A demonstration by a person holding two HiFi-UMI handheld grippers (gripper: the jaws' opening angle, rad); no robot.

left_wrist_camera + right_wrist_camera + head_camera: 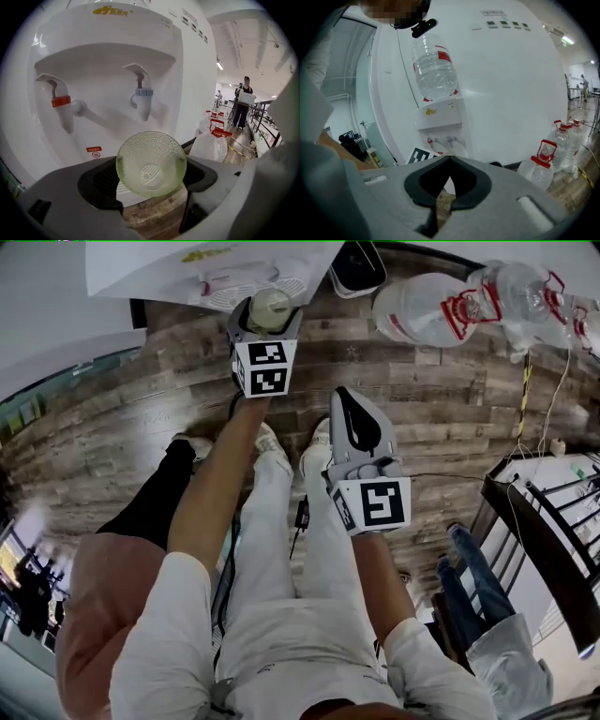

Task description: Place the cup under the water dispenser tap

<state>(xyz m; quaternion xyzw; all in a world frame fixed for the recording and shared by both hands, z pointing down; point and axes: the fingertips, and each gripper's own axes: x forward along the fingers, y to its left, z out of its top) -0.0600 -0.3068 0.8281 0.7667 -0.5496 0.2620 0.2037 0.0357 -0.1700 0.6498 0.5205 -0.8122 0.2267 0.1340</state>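
Dimpled glass cup (151, 162) — glossy plastic dispenser (187, 70)

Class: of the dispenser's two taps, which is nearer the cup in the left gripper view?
The blue-collared tap, the right-hand one there: the cup appears just below it, while the red-collared tap stands well off to the left.

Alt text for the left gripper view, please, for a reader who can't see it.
A pale green glass cup, held in the left gripper, faces a white water dispenser, lower in the picture than its red tap and blue tap. Water bottles and a standing person show at right.
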